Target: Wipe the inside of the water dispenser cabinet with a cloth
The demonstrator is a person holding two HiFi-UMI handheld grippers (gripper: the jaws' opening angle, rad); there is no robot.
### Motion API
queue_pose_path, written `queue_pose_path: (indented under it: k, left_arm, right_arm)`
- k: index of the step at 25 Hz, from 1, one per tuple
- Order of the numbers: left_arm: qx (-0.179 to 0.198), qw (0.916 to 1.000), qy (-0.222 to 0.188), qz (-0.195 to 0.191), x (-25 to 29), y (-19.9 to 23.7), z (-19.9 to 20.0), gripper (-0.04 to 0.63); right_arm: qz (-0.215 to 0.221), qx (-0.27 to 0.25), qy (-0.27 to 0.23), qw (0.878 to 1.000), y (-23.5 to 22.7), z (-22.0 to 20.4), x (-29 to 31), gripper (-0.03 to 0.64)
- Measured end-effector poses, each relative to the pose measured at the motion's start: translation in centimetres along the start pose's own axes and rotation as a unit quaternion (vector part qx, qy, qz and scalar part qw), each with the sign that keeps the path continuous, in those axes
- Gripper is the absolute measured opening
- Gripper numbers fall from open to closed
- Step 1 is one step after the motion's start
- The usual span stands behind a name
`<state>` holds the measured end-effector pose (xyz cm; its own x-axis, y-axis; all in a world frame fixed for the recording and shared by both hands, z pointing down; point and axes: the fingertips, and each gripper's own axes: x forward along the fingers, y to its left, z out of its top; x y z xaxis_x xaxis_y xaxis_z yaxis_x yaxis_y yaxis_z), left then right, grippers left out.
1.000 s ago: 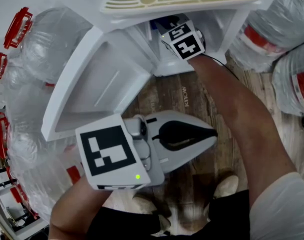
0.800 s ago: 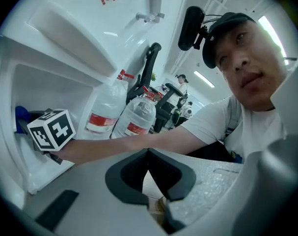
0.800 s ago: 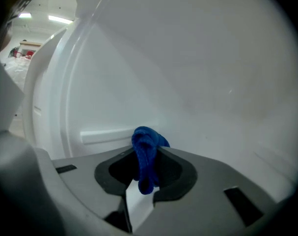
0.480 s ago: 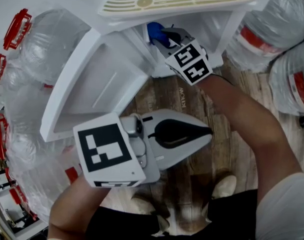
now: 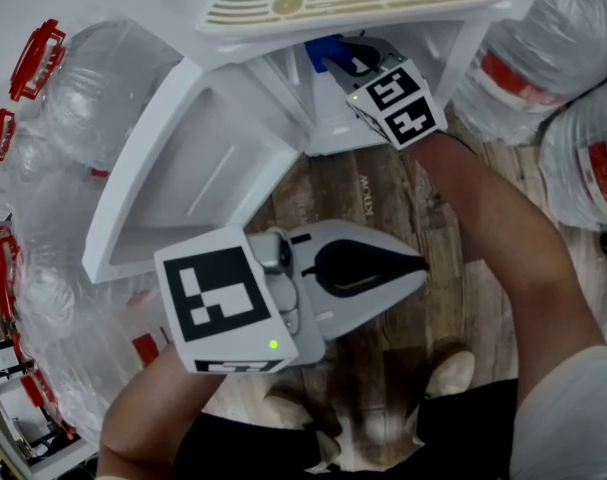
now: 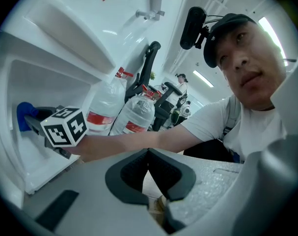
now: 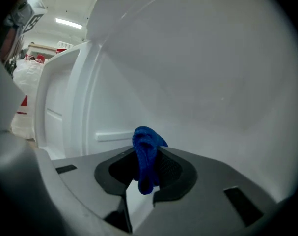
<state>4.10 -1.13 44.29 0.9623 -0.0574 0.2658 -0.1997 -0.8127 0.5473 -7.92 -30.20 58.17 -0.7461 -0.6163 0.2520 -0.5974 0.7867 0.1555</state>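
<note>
The right tool (image 7: 148, 157) is clenched on the blue cloth (image 7: 147, 140), which is held inside the white cabinet (image 7: 203, 82). The left tool (image 6: 149, 154) is closed on nothing and held outside the cabinet, before its open door (image 5: 208, 173). Water bottles (image 5: 543, 78) are seen beside the cabinet.

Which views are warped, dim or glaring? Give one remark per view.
Left gripper view: strong fisheye bend, black corners, bright ceiling lights. Right gripper view: same black corners, cabinet wall soft and evenly lit, cloth sharp. Head view: even light, water bottles at left washed out.
</note>
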Motion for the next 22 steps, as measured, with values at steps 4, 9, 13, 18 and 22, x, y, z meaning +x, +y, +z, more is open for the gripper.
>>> queue_pose_path:
  k: [4, 9, 13, 18, 22]
  left_arm:
    - [-0.002, 1.0000, 0.000, 0.001, 0.1, 0.0, -0.1, 0.000]
    - [-0.004, 1.0000, 0.001, 0.003, 0.1, 0.1, -0.3, 0.000]
    - [-0.003, 1.0000, 0.002, 0.003, 0.1, 0.1, -0.3, 0.000]
    - [0.001, 1.0000, 0.000, 0.000, 0.1, -0.1, -0.1, 0.000]
    - [0.002, 1.0000, 0.002, -0.002, 0.2, -0.3, -0.1, 0.000]
  right_arm:
    - [-0.014, -0.019, -0.023, 0.999, -1.3, 2.7, 1.2, 0.084]
    - [0.012, -0.047, -0.030, 0.998, 0.4, 4.0, 2.2, 0.084]
    - [0.026, -0.061, -0.034, 0.997, 1.8, 4.0, 1.6, 0.084]
    - [0.044, -0.069, -0.039, 0.996, 3.7, 4.1, 0.3, 0.084]
    - [0.068, -0.086, -0.042, 0.993, 5.1, 4.1, -1.1, 0.084]
